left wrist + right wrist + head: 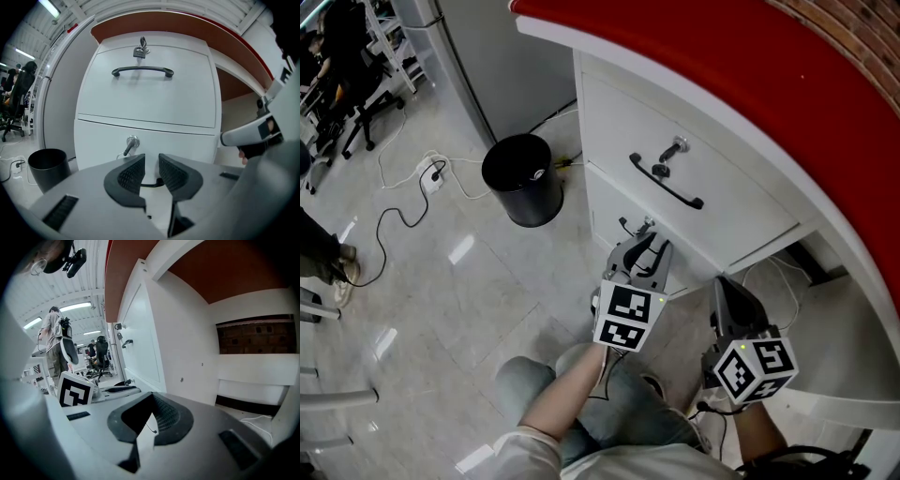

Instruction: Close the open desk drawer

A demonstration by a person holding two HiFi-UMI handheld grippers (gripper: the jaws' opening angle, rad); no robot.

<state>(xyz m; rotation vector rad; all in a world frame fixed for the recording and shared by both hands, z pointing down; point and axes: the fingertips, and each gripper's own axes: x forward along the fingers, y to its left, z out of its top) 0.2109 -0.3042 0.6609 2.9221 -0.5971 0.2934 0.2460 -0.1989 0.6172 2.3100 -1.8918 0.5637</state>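
Drawer (183,147), lower one under bench (694,56), just beyond left claw (151,163). Jaws narrowly apart, empty, handle (151,183) behind gap. Press front squarely, push straight, ease off near end. Right claw (152,404) together, idle at right.

On my feed the desk top (675,37) reads red over a white drawer unit (741,202) with a black handle (666,183) — the brick wall (853,37) is reddish-brown. The bin (522,178) is black, the floor (441,281) pale grey and glossy. The marker cubes (628,317) show black-and-white squares; the left gripper (151,164) has dark grey, cross-hatched pads (131,176).
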